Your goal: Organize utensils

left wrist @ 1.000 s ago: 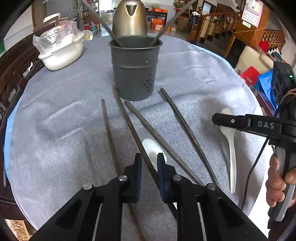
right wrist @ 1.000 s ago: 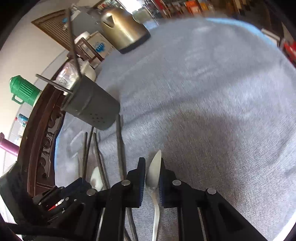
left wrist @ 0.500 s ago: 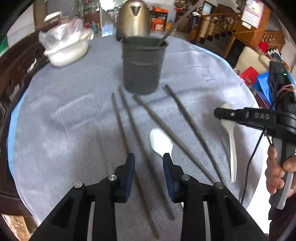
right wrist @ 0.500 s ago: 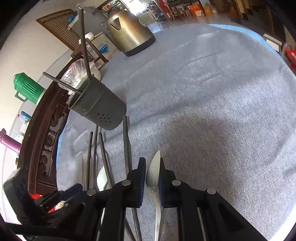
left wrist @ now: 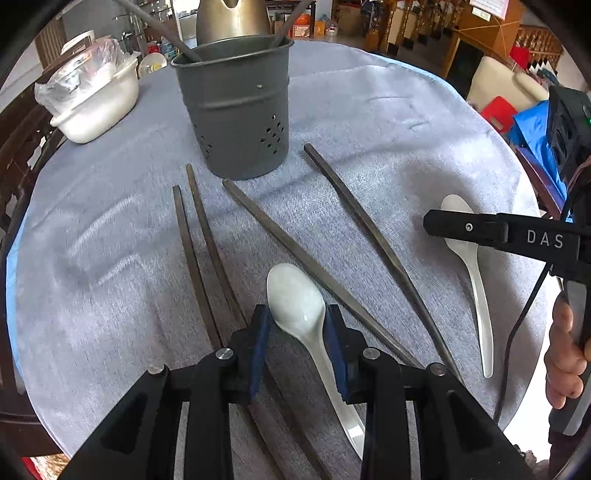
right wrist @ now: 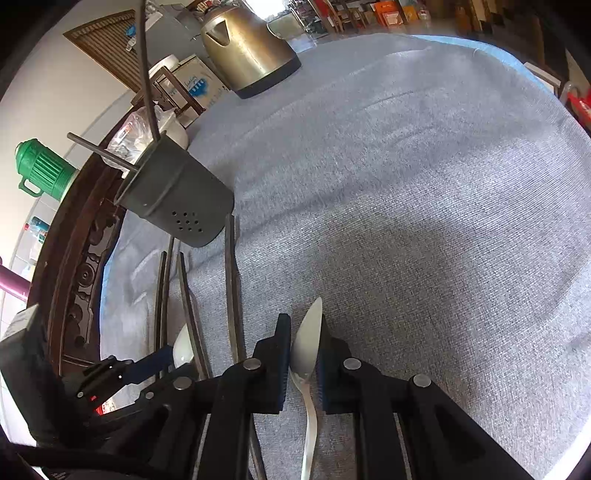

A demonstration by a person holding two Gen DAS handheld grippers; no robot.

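The left gripper [left wrist: 297,328] straddles a white spoon [left wrist: 295,300] on the cloth, jaws parted (pads not pressing). The right gripper [right wrist: 303,350] clamps another white spoon [right wrist: 308,345] near the grey utensil holder [right wrist: 177,199].

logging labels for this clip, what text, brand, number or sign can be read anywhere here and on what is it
"DAS": white letters on the black arm of the right gripper, seen in the left wrist view.
Blue print on the white box behind the brass-coloured kettle: too blurred to read.
Paper sheet on the orange wall, top right of the left wrist view: too small to read.
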